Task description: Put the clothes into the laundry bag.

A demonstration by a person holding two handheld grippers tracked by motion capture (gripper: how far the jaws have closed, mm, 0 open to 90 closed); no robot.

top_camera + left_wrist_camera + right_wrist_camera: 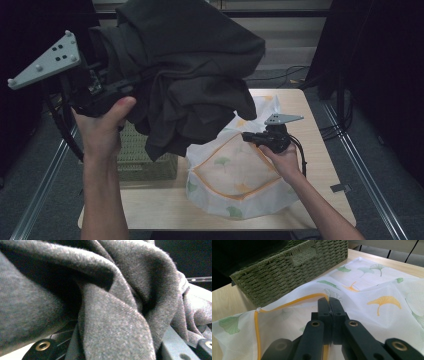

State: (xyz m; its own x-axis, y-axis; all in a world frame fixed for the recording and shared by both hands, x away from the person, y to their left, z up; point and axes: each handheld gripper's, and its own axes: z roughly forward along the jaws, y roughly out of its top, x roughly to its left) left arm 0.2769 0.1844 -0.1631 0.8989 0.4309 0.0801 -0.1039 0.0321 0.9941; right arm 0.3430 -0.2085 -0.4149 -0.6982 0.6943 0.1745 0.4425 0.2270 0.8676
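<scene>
Dark grey garment held high over a white mesh bag.

The soft, knitted grey garment (112, 315) hangs in thick folds from the left gripper (107, 92), whose jaws pinch its cloth, above the woven green basket (287, 267). The right gripper (329, 305) has its jaws pressed together on the orange-trimmed rim of the white mesh bag (235, 175), printed with green and yellow ginkgo leaves, on the pale wooden tabletop (320, 150). No writing is readable.

The big soft cloth (185, 65) is dark grey. The thin white bag (235, 175) has green and yellow leaves and an orange edge. The woven basket (287, 267) is green.
</scene>
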